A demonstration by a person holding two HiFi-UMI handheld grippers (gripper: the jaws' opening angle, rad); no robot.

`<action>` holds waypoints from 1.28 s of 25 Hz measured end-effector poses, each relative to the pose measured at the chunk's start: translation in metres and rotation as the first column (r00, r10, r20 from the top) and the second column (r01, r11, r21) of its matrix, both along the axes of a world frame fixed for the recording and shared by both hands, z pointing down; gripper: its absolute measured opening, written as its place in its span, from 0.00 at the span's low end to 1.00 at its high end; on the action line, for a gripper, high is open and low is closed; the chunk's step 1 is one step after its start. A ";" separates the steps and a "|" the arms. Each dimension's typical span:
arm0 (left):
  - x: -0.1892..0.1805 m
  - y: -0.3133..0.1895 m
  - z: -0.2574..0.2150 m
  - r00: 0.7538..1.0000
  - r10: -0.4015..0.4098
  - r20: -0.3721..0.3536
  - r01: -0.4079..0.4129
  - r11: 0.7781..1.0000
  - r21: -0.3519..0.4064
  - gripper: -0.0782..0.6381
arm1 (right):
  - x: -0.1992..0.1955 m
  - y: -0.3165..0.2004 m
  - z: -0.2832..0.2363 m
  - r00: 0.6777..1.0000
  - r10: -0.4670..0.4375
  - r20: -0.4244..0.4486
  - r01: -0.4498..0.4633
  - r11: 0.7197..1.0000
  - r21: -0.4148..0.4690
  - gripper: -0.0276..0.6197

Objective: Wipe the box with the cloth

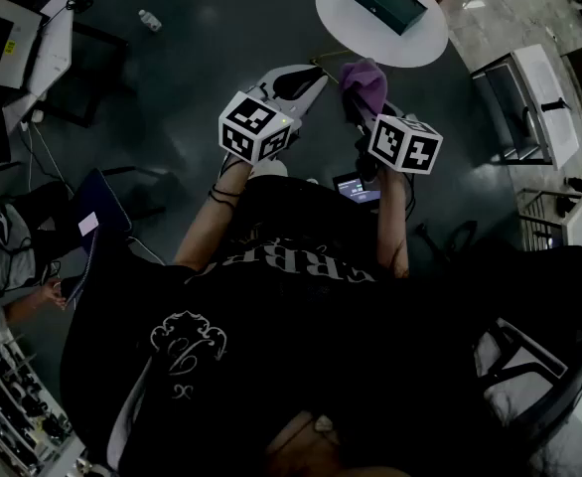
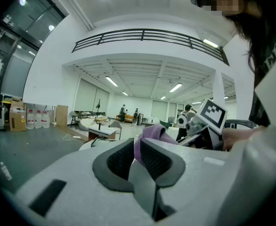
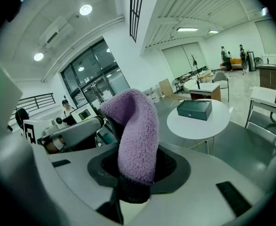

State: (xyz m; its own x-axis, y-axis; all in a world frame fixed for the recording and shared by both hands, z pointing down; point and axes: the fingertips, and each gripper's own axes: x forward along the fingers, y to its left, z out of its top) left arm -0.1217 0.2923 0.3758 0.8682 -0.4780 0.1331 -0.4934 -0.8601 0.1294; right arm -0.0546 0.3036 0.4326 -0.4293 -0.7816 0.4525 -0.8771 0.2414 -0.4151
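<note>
Gripping purple cloth (image 3: 137, 126), right claw (image 3: 139, 168) clamped on it, upper centre of head view. Left claw (image 2: 137, 155) together, tips just beside cloth. Dark box (image 1: 386, 0) on round white counter (image 1: 370, 40), upper right.

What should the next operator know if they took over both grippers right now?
Right tongs: shut on the cloth, which stands up between them.
Left tongs: shut, apparently pinching an edge of the same cloth.
Things: the box sits on the round table ahead, and neither gripper touches it.
Done: the cloth is in hand.
Left: carry the cloth to the box and wipe it.
</note>
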 end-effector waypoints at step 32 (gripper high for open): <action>-0.031 -0.029 0.012 0.989 -0.141 0.045 0.143 0.988 -0.056 0.16 | -0.002 -0.032 0.022 0.999 -0.054 0.000 0.054 0.996 -0.074 0.23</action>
